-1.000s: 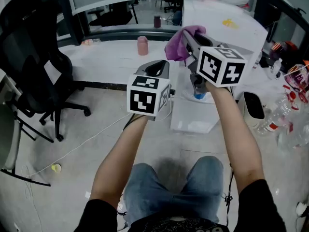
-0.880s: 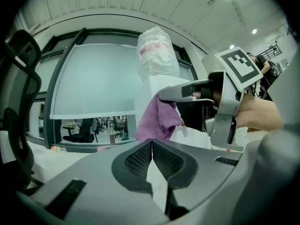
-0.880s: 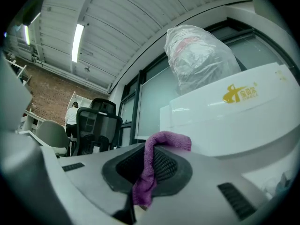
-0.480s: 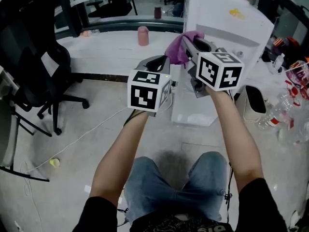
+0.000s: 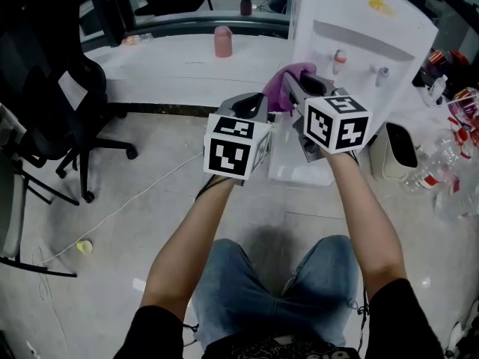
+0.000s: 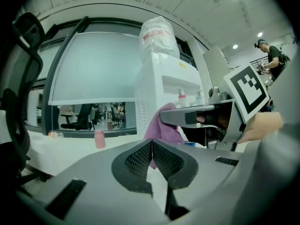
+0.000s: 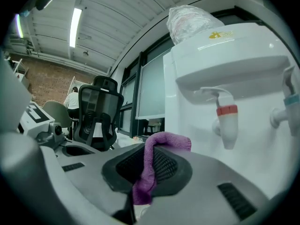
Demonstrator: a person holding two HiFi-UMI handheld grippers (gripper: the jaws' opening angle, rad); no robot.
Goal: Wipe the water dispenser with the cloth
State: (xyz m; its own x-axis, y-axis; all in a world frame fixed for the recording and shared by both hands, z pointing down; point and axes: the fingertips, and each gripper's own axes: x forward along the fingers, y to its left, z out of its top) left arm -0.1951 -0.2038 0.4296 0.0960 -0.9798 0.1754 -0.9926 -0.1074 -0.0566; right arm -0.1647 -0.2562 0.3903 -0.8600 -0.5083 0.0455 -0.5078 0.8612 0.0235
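Right gripper [image 7: 151,165] jaws clenched on cloth [image 7: 168,139], fold presented toward water dispenser [image 7: 253,107] for wiping; left gripper [image 6: 151,154] jaws pressed together, empty, idle alongside.

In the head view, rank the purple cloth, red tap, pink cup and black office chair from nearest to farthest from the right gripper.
1. purple cloth: clamped in the right gripper.
2. red tap: just ahead, on the water dispenser.
3. pink cup: on the counter, ahead and left.
4. black office chair: far left.
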